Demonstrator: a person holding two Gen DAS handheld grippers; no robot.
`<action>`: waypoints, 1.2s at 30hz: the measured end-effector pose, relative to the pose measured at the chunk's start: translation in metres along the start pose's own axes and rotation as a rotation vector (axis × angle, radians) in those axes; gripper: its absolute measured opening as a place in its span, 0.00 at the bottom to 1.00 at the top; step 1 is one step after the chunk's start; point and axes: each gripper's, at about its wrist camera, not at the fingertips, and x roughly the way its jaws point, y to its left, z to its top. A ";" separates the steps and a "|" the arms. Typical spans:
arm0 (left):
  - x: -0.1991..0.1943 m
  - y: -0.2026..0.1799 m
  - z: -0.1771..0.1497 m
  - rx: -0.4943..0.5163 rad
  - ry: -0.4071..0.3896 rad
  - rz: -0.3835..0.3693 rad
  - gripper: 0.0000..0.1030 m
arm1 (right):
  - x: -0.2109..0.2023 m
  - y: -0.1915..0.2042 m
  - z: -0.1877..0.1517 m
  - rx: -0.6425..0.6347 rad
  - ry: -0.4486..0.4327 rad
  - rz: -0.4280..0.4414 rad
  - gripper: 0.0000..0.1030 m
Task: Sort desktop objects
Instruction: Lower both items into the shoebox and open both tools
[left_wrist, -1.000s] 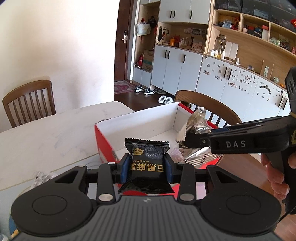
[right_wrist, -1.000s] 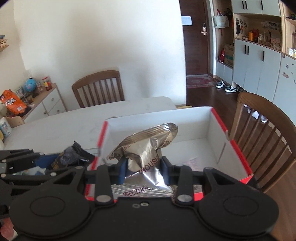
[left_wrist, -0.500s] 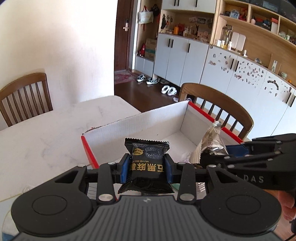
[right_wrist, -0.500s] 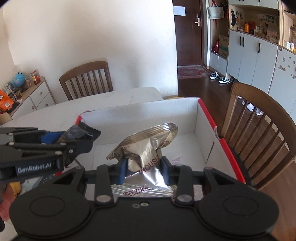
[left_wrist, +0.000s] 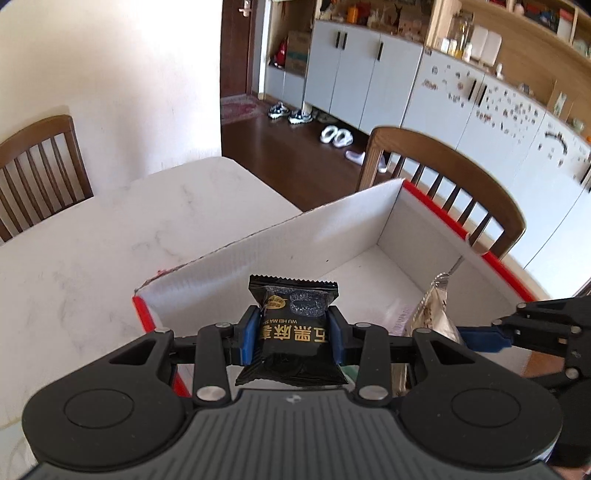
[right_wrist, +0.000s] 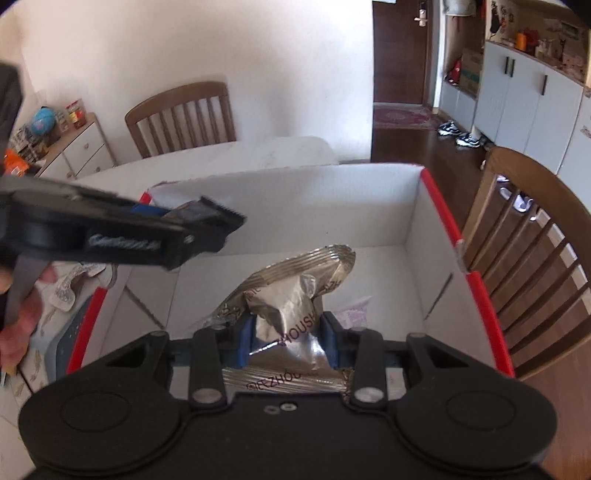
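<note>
Holding a black packet (left_wrist: 295, 334) clenched in the left tool (left_wrist: 293, 336) and a silver packet (right_wrist: 291, 314) in the right tool (right_wrist: 286, 341), both over the box (left_wrist: 280, 254). Could collide, crowded close; could spill a packet onto the bench (left_wrist: 92, 266) if let go near the rim.

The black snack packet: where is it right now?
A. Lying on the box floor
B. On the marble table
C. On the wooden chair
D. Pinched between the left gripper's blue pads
D: the black snack packet sits clamped in the left gripper, above the red-edged box.
</note>
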 end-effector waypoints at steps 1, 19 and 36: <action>0.003 -0.001 0.000 0.013 0.007 0.005 0.36 | 0.002 0.000 0.000 -0.009 0.009 0.003 0.36; 0.058 -0.010 -0.001 0.082 0.201 0.016 0.36 | 0.031 0.003 -0.007 -0.058 0.145 0.025 0.36; 0.067 -0.012 -0.008 0.074 0.294 0.010 0.38 | 0.053 0.003 -0.015 -0.041 0.209 0.019 0.38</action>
